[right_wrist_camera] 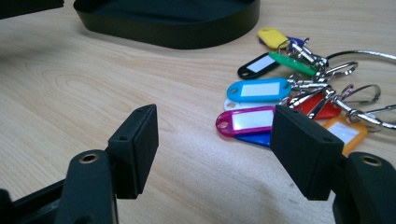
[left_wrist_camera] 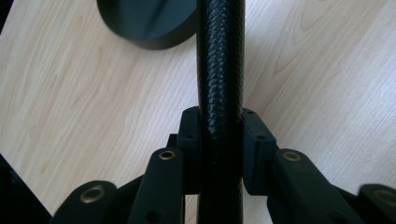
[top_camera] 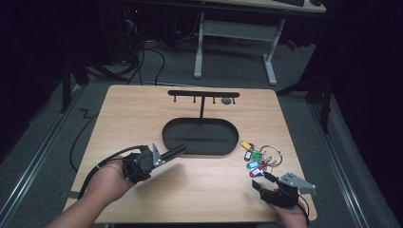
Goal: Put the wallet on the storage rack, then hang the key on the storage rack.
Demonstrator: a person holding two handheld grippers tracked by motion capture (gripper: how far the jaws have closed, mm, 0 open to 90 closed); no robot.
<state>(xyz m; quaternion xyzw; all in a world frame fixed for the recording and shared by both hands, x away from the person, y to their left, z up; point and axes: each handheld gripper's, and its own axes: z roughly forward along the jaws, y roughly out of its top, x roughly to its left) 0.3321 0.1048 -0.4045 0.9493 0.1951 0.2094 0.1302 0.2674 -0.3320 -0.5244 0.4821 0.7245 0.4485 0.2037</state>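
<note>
Right gripper (right_wrist_camera: pixel 212 154), jaws spread, waits near the bench's front right corner by light, jingly coloured plastic key tags (right_wrist_camera: pixel 254 91); grab one flat tag. Left gripper (left_wrist_camera: pixel 219 140) pinches a stiff black textured rod (left_wrist_camera: pixel 220 70).

We see the oval tray (top_camera: pixel 200 137) at the table's (top_camera: pixel 142 109) centre, with the hook stand (top_camera: pixel 203 94) rising from its far side. The key tags (top_camera: pixel 257 160) lie on the table just right of the tray. Left gripper (top_camera: pixel 177 152) sits front-left, right gripper (top_camera: pixel 260 180) front-right, near the tags.
</note>
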